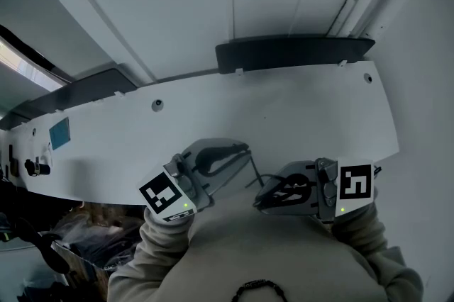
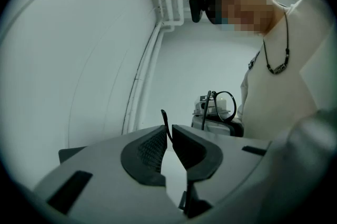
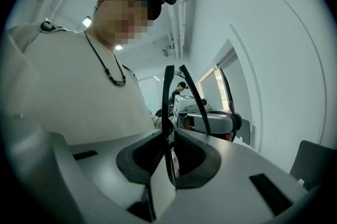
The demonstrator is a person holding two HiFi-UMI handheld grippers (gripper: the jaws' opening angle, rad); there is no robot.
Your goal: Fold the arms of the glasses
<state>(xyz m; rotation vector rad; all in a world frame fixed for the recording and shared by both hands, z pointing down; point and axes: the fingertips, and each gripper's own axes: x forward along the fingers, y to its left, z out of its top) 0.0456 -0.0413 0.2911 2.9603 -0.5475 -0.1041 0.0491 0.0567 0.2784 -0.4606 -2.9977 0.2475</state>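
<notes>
Black-framed glasses [image 1: 289,188] hang in the air between my two grippers, above the near edge of the white table [image 1: 305,116]. My right gripper [image 1: 260,200] is shut on the front frame [image 3: 168,92], and the rim stands upright between its pads. One arm [image 1: 253,167] sticks out away from the frame. My left gripper [image 1: 245,150] is shut on the tip of that arm [image 2: 164,120]. In the left gripper view the lenses [image 2: 208,107] show farther off, in the other gripper. The right gripper view shows both arms [image 3: 196,102] reaching out towards the left gripper [image 3: 210,122].
A dark ledge [image 1: 294,52] runs along the table's far side. A blue sticker [image 1: 59,132] and a small black fitting [image 1: 35,167] sit at the table's left end. The person's torso is close behind both grippers. Another person [image 3: 181,89] stands far off.
</notes>
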